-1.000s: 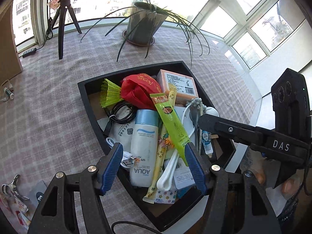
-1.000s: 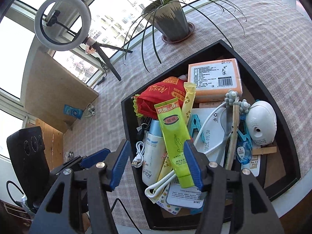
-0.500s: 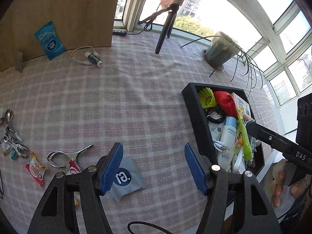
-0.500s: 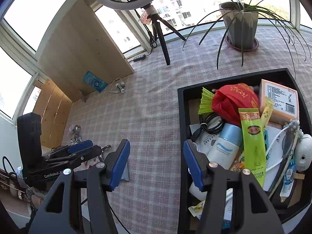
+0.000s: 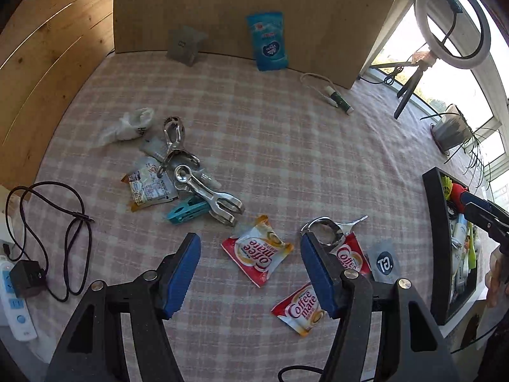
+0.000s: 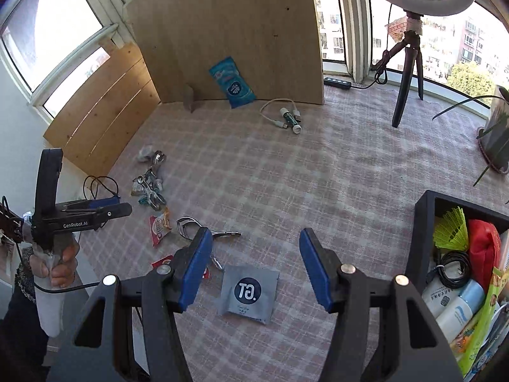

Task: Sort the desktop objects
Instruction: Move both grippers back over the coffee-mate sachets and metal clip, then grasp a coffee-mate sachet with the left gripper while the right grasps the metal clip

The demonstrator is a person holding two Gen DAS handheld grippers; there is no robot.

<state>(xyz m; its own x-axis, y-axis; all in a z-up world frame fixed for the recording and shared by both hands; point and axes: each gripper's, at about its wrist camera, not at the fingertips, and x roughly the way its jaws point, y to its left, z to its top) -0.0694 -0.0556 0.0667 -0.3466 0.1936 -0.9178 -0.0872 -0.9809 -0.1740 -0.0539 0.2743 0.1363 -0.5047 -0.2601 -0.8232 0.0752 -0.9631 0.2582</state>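
Swinging both tongs away from the black tray (image 6: pixel 426 210) is what has just changed: a second ago each camera looked straight down into its heap of bottles and packets; now the tray sits at the right edge of both views and the loose clutter on the checked bench (image 5: pixel 286 146) fills the frame.

Left tongs (image 5: pixel 249 272): jaws wide apart, empty, hovering over a Coffee mate sachet (image 5: pixel 257 251) at lower centre. Two more sachets lie lower right, one partly under a metal clip (image 5: pixel 331 226). Upper left of them: a cluster of metal clips, a teal clothes peg (image 5: pixel 187 211) and a printed packet.

Right tongs (image 6: pixel 253 269): likewise wide, nothing held, with the grey "GT" packet (image 6: pixel 249 293) on the cloth between and just below the blue pads.

My reading: the scattered items are the next to collect. Each tongs now has a flat packet lined up; thin foil lying flush on cloth may slip when pinched.
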